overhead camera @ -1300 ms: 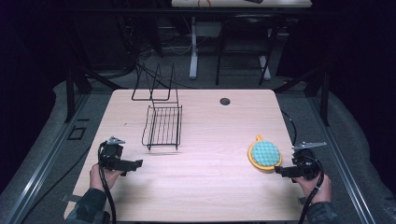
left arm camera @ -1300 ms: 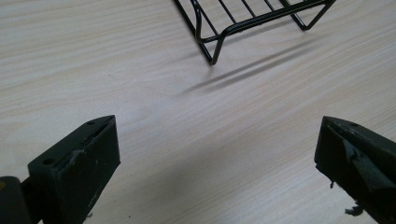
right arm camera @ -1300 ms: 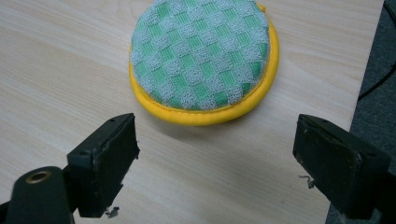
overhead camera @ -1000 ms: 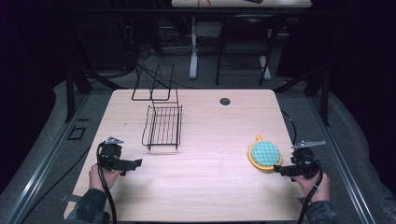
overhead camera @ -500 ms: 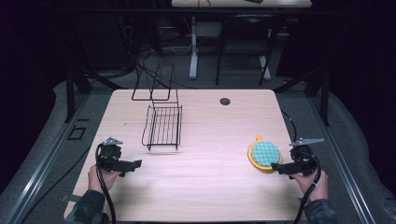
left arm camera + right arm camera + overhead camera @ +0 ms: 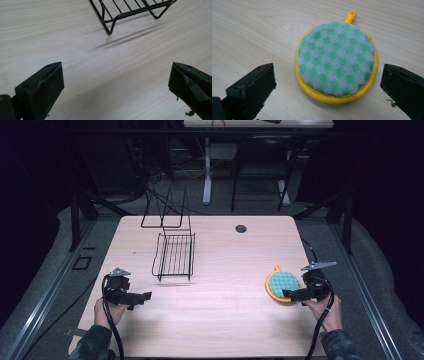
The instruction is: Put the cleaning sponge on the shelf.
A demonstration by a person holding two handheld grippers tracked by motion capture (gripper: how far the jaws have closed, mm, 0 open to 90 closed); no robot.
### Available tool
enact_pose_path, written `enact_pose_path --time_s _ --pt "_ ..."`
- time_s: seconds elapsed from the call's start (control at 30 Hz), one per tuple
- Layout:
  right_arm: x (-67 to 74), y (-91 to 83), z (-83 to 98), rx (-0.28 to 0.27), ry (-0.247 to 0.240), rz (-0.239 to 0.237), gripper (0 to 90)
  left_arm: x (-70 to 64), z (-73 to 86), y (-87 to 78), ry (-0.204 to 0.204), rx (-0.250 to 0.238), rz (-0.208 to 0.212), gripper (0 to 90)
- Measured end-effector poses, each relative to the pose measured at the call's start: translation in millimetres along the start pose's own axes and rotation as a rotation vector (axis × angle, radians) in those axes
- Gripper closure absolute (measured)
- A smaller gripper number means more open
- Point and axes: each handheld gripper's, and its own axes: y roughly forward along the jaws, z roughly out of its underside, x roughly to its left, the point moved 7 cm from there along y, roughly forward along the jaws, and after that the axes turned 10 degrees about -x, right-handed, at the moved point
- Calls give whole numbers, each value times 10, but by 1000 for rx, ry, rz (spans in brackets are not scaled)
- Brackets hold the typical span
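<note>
Dark room, metal frame legs and cables behind; pale wood surface (image 6: 215, 315) lit from above. Left of centre stands a black wire rack (image 6: 175, 255), with a second bent wire stand (image 6: 165, 212) behind it near the far edge. A small dark round hole (image 6: 241, 228) sits in the far middle of the surface.

Round scrubbing pad (image 6: 282, 284), green-checked cloth top with yellow rim, lies flat near the right edge, well apart from the rack. Its little yellow hanging loop (image 6: 351, 16) points toward the far edge, away from the person. Nothing lies between pad and right tool (image 6: 289, 294).

Right tool: jaws have just been opening, now wide apart either side of the pad's near edge, not pressing it.

Left tool (image 6: 142, 296): jaws wide apart over bare wood, the rack's near corner (image 6: 110, 30) just ahead.
</note>
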Motion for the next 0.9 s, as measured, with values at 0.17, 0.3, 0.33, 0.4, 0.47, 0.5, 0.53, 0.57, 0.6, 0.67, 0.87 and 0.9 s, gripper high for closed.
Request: enact_pose_path --time_s 0.17,0.3,0.33,0.4,0.47,0.5,0.53,0.57,0.6,0.67,0.87,0.9 --pt "-8 137 12 39 -11 -3 0 -3 2 18 3 10 -1 2" --pt "-66 212 15 52 0 17 0 -5 4 28 6 13 -4 2" --pt "-93 245 6 54 -4 31 4 -7 8 34 8 18 -6 2" --pt "-94 259 -2 57 -2 31 17 -9 9 38 7 20 -7 2" --pt "-93 278 -30 49 -16 40 51 -12 9 49 11 25 -7 2" --pt "-89 295 -58 48 -24 46 95 -14 9 55 10 25 -10 2" --pt "-89 295 -58 48 -24 46 95 -18 9 61 9 25 -10 2" --pt "-85 323 -79 50 -36 47 137 -18 11 65 13 31 -11 3" --pt "-85 344 -83 55 -38 50 162 -17 14 67 14 33 -9 2" --pt "-93 394 -69 76 -47 51 216 -17 17 66 13 35 -8 3" --pt "-100 436 -35 109 -42 57 327 -11 32 70 13 46 -10 3" --pt "-101 441 -31 108 -40 57 352 -12 34 72 16 47 -11 2"
